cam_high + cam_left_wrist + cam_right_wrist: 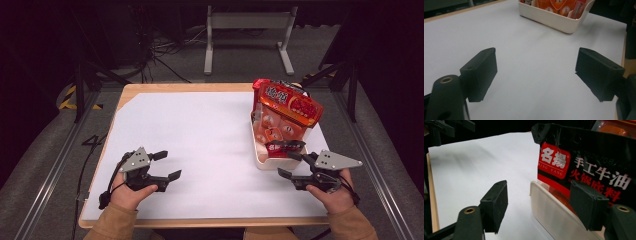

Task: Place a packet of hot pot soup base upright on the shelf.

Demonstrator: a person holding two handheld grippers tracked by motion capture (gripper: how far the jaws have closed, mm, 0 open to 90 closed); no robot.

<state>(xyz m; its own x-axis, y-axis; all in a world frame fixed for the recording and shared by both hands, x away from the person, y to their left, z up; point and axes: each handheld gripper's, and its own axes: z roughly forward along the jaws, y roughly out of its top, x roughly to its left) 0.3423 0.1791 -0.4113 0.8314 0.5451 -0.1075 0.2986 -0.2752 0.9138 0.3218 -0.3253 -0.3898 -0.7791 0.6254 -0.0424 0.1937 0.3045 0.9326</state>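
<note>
Resting low at the near edge of the table, the person's left gripper [166,165] sits over bare white sheet, its two black jaws spread wide with nothing between them. Across on the near right, the right gripper [293,164] is also spread apart; in the right gripper view one jaw stands over the white sheet and the other in front of the red and black sauce packet [584,167], with the near wall of the cream plastic tub between them, and the pads press on nothing.

That cream plastic tub [264,161] stands on the right side of the sheet, just beyond the right gripper, packed with orange-red packets. A large glossy red snack bag [287,102] leans out of its top, tilted toward the far right.

The white paper sheet [200,135] covers nearly all of the pale wooden tabletop [131,91], leaving wood bare at the far left corner and the edges. Beyond the table lie grey carpet, black cables [160,57] on the floor, and a grey metal stand [247,35] against a dark room.
</note>
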